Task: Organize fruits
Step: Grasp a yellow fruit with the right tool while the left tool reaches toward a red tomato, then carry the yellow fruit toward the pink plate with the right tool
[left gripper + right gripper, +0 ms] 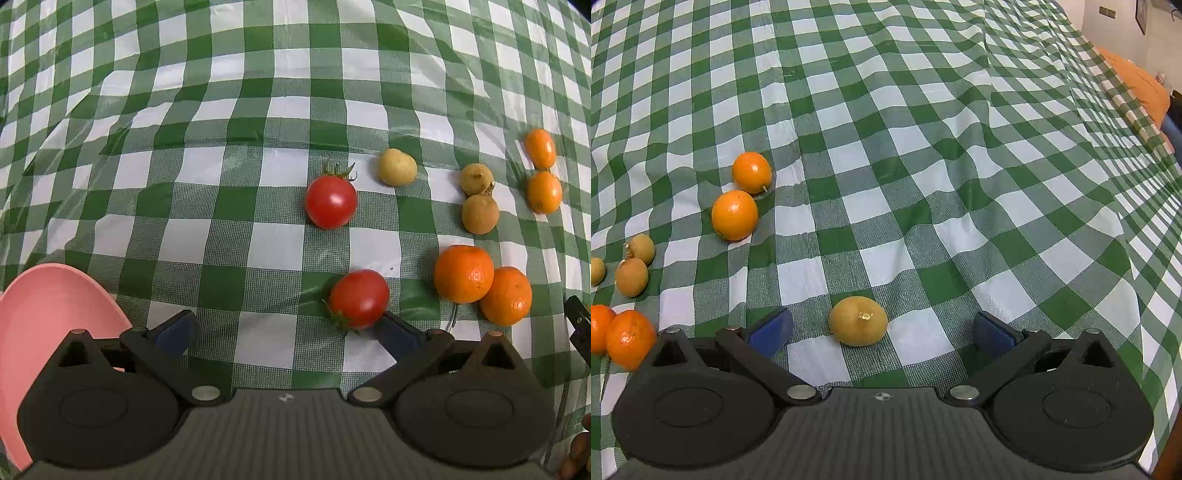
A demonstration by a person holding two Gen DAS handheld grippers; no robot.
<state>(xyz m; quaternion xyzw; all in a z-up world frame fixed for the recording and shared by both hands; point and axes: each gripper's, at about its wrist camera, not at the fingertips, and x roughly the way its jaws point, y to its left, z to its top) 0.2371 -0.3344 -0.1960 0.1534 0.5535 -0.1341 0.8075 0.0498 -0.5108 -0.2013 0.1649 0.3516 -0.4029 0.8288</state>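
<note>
In the left wrist view my left gripper is open low over the cloth. A red tomato lies just ahead of its right finger, touching or nearly touching the tip. A second tomato sits farther out. Two mandarins touch at the right, with brown longans, a pale longan and two kumquats beyond. In the right wrist view my right gripper is open with a brown longan on the cloth between its fingers, untouched. Kumquats and mandarins lie to its left.
A pink plate lies at the lower left of the left wrist view, beside the left finger. A wrinkled green-and-white checked cloth covers the table. The table edge falls away at the right, with an orange cushion beyond it.
</note>
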